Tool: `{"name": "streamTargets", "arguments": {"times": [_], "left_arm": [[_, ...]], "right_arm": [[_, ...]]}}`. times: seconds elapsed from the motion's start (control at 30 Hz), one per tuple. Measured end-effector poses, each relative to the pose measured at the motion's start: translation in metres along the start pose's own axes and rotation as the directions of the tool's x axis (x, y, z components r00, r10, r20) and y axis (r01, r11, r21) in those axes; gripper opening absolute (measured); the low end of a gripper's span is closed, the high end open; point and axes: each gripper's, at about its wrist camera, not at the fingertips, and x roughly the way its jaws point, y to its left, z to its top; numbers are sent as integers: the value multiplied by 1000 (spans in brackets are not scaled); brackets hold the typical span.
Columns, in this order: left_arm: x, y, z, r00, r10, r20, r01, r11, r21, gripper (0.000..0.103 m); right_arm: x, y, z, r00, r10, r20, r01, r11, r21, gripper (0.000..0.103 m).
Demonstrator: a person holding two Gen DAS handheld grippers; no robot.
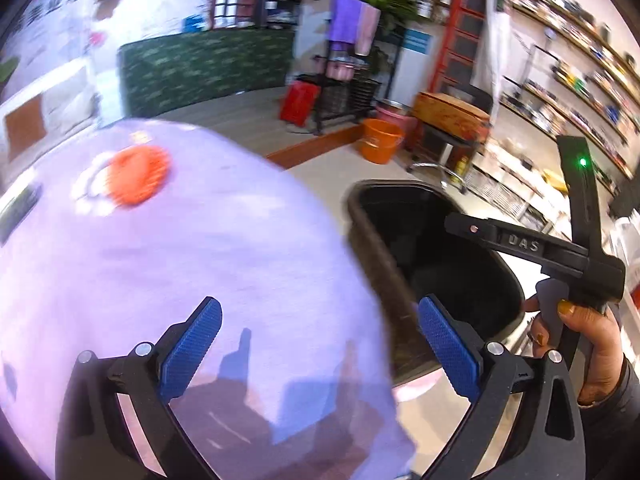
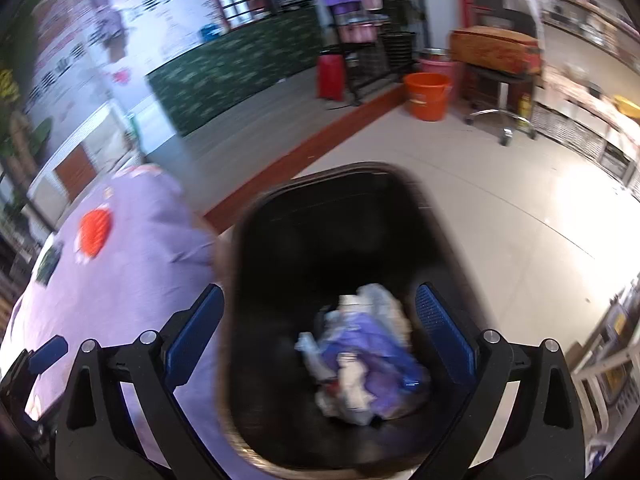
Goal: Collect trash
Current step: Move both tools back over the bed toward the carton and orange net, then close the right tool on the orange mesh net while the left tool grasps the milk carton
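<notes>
A black trash bin (image 2: 240, 240) stands on the floor beside a table with a lavender cloth (image 2: 140, 280). Crumpled white, blue and purple trash (image 2: 360, 360) lies at the bin's bottom. My right gripper (image 2: 320, 292) hangs open over the bin with nothing between its pads. My left gripper (image 1: 320, 308) is open and empty, straddling the table's edge (image 1: 200, 260) and the bin's rim (image 1: 360, 216). An orange round thing (image 1: 136, 176) on something white lies far back on the cloth. A person's hand (image 1: 576, 332) holds the right gripper's handle over the bin.
An orange bucket (image 2: 426, 96), a pink bucket and a red canister (image 2: 330, 76) stand on the floor beyond the bin. A stool with a wooden box (image 2: 496, 52) is at the back right, and shelves line the right wall. A dark flat object (image 1: 20, 208) lies at the table's left edge.
</notes>
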Motion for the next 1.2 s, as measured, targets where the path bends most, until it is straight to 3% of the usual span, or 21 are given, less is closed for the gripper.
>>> {"name": "streamTargets", "arguments": {"times": [0.3, 0.47, 0.63, 0.73, 0.9, 1.07, 1.13, 1.2], "left_arm": [[-36, 95, -24, 984, 176, -25, -178, 972, -152, 97], [-56, 141, -34, 956, 289, -51, -294, 939, -177, 97], [-74, 183, -43, 930, 362, -61, -367, 917, -155, 97], [-78, 205, -44, 924, 377, -61, -382, 913, -146, 97], [-79, 233, -40, 914, 399, -78, -406, 901, -151, 97], [-72, 258, -33, 906, 415, -87, -424, 892, -155, 97], [-65, 268, -27, 894, 439, -94, -448, 886, -123, 97], [-59, 279, -17, 881, 462, -103, -470, 878, -89, 97]], "right_arm": [[19, 110, 0, 985, 164, -60, -173, 967, -187, 95], [29, 176, 4, 963, 251, -96, -268, 917, -295, 95], [51, 242, 17, 943, 303, -140, -333, 876, -348, 95], [72, 277, 27, 937, 308, -167, -348, 873, -341, 95], [123, 325, 35, 958, 225, -179, -274, 902, -334, 95], [167, 342, 47, 959, 169, -227, -226, 941, -253, 95], [177, 343, 49, 960, 159, -230, -214, 947, -239, 95], [188, 347, 47, 954, 159, -256, -219, 949, -228, 84]]}}
